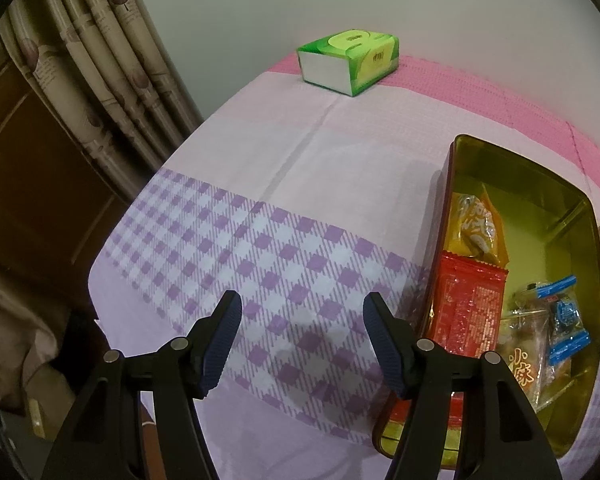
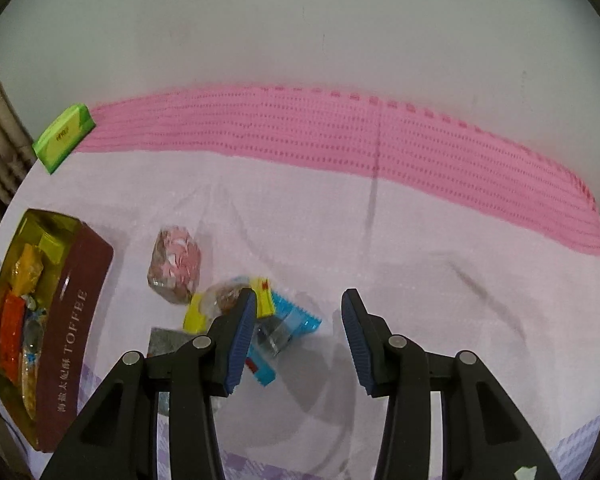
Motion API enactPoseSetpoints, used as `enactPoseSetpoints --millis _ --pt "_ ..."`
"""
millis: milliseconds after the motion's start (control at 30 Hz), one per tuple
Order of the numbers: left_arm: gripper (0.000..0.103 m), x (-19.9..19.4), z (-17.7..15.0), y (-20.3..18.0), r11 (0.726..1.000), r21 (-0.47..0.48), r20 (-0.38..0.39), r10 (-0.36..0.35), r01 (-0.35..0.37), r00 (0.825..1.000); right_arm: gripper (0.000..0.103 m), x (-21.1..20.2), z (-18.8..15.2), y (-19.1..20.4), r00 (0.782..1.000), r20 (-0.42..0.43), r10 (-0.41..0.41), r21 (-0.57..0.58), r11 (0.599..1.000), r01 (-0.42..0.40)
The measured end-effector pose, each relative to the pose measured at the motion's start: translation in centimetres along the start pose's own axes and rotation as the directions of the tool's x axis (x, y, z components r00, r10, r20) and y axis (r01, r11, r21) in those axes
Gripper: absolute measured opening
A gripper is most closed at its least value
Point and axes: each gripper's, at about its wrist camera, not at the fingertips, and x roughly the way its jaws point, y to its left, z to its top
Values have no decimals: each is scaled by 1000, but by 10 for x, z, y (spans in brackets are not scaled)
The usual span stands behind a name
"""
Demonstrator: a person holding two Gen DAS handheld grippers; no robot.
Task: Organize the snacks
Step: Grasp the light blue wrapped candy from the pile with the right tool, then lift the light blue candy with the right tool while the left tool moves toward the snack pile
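The tin (image 1: 576, 200) lies on the tablecloth (image 1: 284, 168) with its long axis running away from the left gripper (image 1: 302, 344), holding an orange packet (image 1: 476, 226), a red packet (image 1: 470, 312), a clear packet (image 1: 526, 344) and blue sweets (image 1: 566, 320). Beside it lie loose snacks: a pink-and-white one (image 2: 176, 264), a yellow-ended one (image 2: 228, 300) and a blue one (image 2: 296, 316). Both grippers, the right (image 2: 300, 340) too, hover with jaws apart and nothing between them.

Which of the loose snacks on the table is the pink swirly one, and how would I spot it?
Find the brown toffee tin on the tablecloth. Just beside its lettered side lies the pink-and-white swirl packet, farthest toward the wall among the loose snacks. Its neighbours are yellow and blue.
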Motion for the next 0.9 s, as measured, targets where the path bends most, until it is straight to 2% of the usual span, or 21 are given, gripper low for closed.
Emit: enactPoseSetpoints --millis 200,433,567,800,900 --pt "64 1 -1 0 1000 1 -3 0 0 1000 43 16 -6 4 1000 -22 -4 68 998 5" --pt "64 3 -1 1 1000 -8 -13 -8 8 1000 43 15 -25 6 998 -24 -58 1 998 58" --pt "64 3 0 -1 1000 1 -10 -9 9 1000 43 12 -35 4 999 1 -41 -26 999 41" --pt "64 -5 2 -3 999 -5 41 -53 54 998 42 20 -31 6 999 30 -20 -50 999 22" --pt "64 -11 2 -6 999 0 76 -54 55 996 37 22 -32 5 999 43 -8 -50 999 10"
